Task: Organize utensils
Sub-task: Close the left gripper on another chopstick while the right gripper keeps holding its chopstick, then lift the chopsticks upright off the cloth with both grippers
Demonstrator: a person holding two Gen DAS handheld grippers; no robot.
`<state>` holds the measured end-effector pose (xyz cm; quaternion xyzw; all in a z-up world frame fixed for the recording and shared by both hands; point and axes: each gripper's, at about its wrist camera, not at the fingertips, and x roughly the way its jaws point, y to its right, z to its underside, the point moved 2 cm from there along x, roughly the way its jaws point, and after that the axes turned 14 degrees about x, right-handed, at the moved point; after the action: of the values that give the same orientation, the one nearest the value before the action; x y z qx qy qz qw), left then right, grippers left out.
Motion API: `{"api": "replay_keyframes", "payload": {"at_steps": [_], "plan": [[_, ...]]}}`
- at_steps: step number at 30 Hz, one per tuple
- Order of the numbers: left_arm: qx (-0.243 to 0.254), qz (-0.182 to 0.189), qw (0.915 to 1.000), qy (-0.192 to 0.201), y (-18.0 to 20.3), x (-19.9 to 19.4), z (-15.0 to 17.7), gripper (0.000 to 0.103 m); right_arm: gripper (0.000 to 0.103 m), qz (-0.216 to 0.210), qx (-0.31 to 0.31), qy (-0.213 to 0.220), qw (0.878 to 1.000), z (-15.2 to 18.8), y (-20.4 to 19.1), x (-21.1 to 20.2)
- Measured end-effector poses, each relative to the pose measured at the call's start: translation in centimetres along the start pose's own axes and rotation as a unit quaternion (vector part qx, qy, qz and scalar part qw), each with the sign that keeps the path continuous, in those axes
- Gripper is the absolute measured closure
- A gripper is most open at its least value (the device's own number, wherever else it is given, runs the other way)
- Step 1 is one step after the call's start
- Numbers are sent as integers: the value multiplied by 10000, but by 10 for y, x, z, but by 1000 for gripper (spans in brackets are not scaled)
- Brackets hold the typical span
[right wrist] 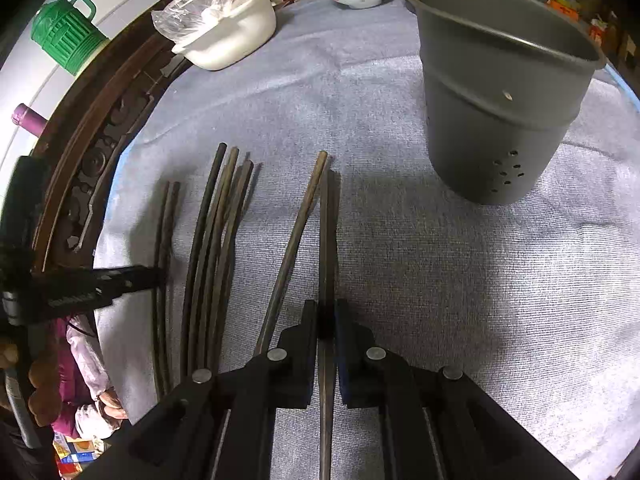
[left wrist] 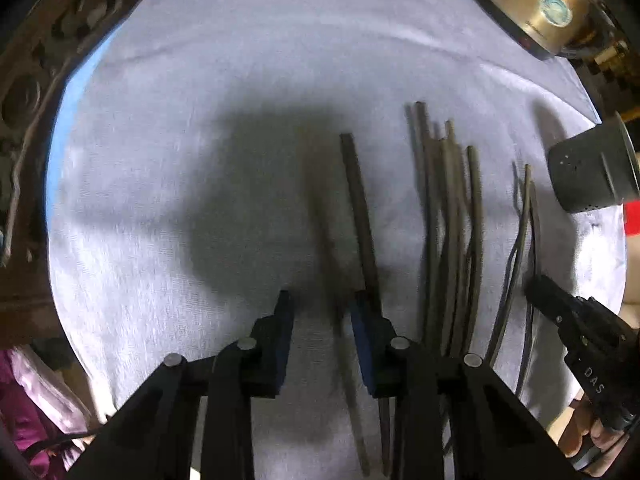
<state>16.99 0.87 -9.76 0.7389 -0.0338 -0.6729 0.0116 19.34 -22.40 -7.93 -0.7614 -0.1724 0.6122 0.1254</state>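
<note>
Grey towel [right wrist: 400,280] carries all the chopsticks, lying loose in small groups. Your right gripper [right wrist: 327,316] is closed on one chopstick [right wrist: 325,240], the perforated holder [right wrist: 496,120] standing near ahead to its right. Your left gripper [left wrist: 322,308] is open over a pair of chopsticks [left wrist: 360,208], gripping nothing. I judge this is the picking step; next you must lift the held stick and drop it in the holder.

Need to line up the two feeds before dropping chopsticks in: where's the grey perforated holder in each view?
Left wrist: grey holder at the far right edge, partly cut off.
Right wrist: grey holder upper right, upright on the cloth.
Shared landmark: the middle bundle of chopsticks, left of the holder.
</note>
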Motion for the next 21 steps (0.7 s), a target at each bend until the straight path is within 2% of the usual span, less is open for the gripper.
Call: {"api": "replay_keyframes", "payload": {"at_steps": [1, 2, 5, 9, 10, 12, 13, 14, 15, 17, 19, 21], "plan": [[2, -1, 10000, 8, 2, 0, -1, 84, 92, -1, -1, -8, 10000, 0, 0, 0], [-6, 55, 10000, 5, 2, 1, -2, 96, 92, 5, -13, -19, 10000, 0, 0, 0], [178, 123, 9998, -15, 7, 2, -3, 98, 93, 42, -72, -78, 9999, -1, 1, 0], [780, 144, 9969, -12, 22, 0, -7, 98, 93, 246, -173, -125, 9995, -4, 1, -1], [1004, 176, 9948, -81, 30, 2, -8, 98, 93, 301, -161, -130, 9993, -5, 2, -1], [1133, 149, 9932, -214, 37, 7, -8, 97, 93, 315, -110, -192, 9993, -7, 4, -1], [1124, 140, 9932, -254, 37, 9, -10, 96, 92, 317, -65, -281, 9991, -9, 4, 0], [1101, 169, 9935, -243, 38, 9, -11, 89, 92, 346, -78, -345, 9988, -11, 2, 1], [1045, 268, 9937, -307, 37, 10, -14, 87, 91, 395, -105, -394, 9984, -13, 1, 2], [979, 389, 9937, -390, 35, 11, -19, 70, 91, 552, -182, -509, 9970, -18, -4, 6], [978, 287, 9940, -404, 33, 11, -24, 70, 91, 723, -247, -660, 9949, -25, -11, 10], [942, 354, 9939, -448, 28, 11, -29, 70, 91, 858, -345, -776, 9927, -31, -15, 15]]}}
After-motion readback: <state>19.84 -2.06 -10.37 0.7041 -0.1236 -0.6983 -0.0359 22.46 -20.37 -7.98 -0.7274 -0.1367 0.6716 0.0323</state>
